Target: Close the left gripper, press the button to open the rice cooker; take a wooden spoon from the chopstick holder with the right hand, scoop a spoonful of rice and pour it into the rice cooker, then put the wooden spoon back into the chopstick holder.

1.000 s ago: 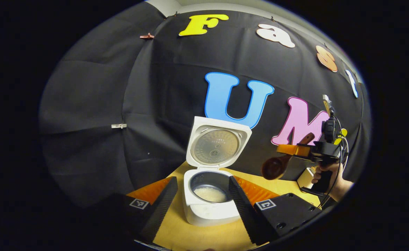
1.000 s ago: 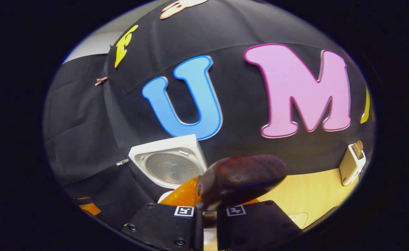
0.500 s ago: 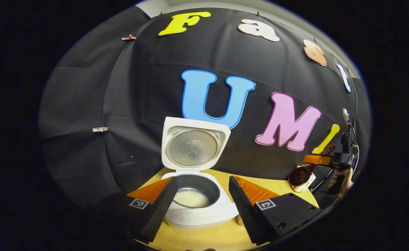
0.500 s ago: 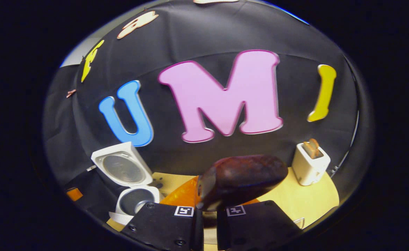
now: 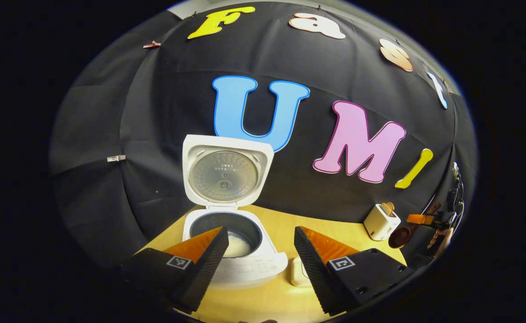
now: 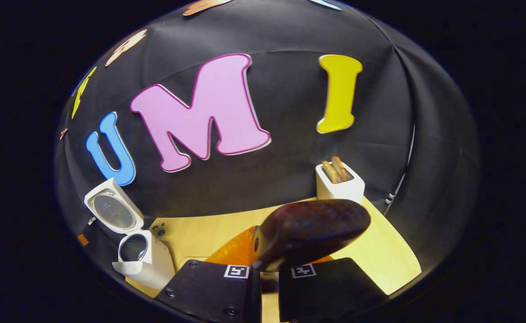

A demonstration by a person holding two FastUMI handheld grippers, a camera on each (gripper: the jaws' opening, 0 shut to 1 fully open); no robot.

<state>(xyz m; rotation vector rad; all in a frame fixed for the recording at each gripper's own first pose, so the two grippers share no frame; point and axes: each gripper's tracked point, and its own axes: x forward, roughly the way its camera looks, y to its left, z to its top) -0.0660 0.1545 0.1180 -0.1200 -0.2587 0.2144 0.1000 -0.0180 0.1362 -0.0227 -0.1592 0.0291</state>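
Note:
The white rice cooker [image 5: 245,269] stands open on the table, lid [image 5: 224,172] upright, with rice [image 5: 240,246] in its pot. My left gripper [image 5: 259,233] hovers open just in front of it, nothing between its fingers. In the left gripper view, at the far right, my right gripper [image 5: 422,220] holds the dark wooden spoon [image 5: 399,237] beside the white chopstick holder [image 5: 379,220]. In the right gripper view the spoon's bowl [image 6: 312,231] sticks out above the right gripper [image 6: 267,267], which is shut on its handle. The chopstick holder [image 6: 339,186] stands just beyond, the cooker [image 6: 141,258] far left.
A light wooden table [image 6: 393,251] carries everything, with the black cloth wall close behind. A small white object [image 5: 297,271] lies on the table right of the cooker, partly hidden by my left gripper's finger. A hand [image 5: 440,235] holds the right gripper.
The right gripper has carried the spoon to the right, away from the cooker and close to the chopstick holder. The left gripper has turned a little rightward and stays open.

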